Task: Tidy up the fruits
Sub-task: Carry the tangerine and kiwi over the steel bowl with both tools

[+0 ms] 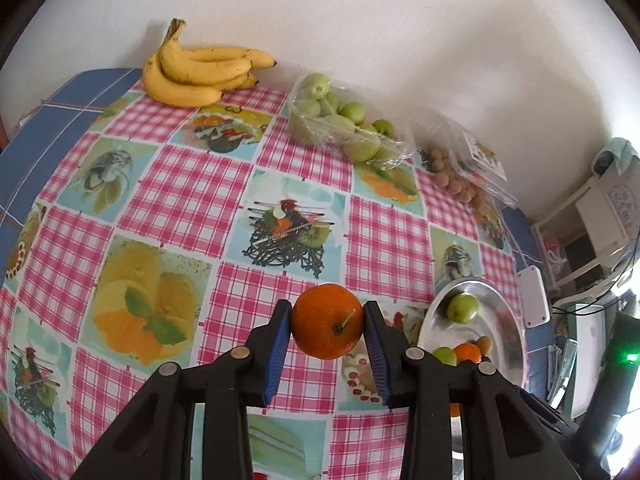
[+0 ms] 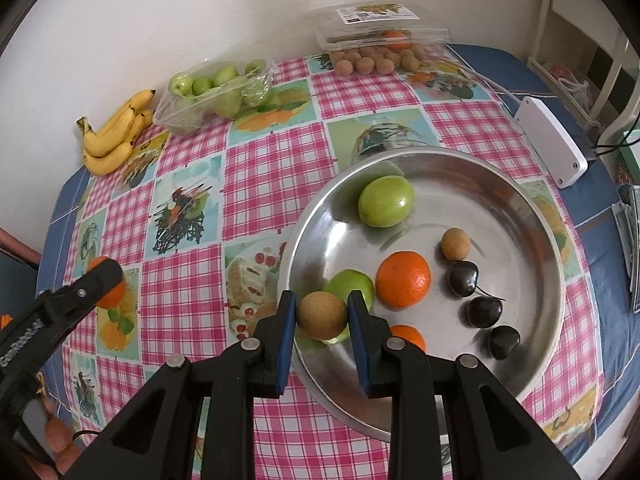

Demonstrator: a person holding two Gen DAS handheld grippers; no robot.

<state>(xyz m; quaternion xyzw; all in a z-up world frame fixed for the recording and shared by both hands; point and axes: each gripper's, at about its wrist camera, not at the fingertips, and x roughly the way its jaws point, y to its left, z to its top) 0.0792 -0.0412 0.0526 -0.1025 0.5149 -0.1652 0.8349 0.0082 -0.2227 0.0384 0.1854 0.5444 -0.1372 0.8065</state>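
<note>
Table under a pink-checked cloth with fruit pictures, carrying all the fruit. At its far edge by the wall lie a bunch of yellow bananas, a clear plastic punnet of green plums and a clear lidded box with small tan round fruits spilling before it. Near me sits the round shiny metal bowl, already holding two green plums, two oranges, a tan fruit and three dark glossy fruits.

My left gripper is clamped on a round orange with a short stem, lifted over the cloth, well left of the bowl. My right gripper is closed on a small tan rough-skinned ball-shaped fruit, held above the bowl's near-left rim.

To do this step well, I judge: lower the tan fruit into a bare patch of the bowl, away from the green plum just behind it, open slowly so it does not roll, then bring the orange across without squeezing harder.
</note>
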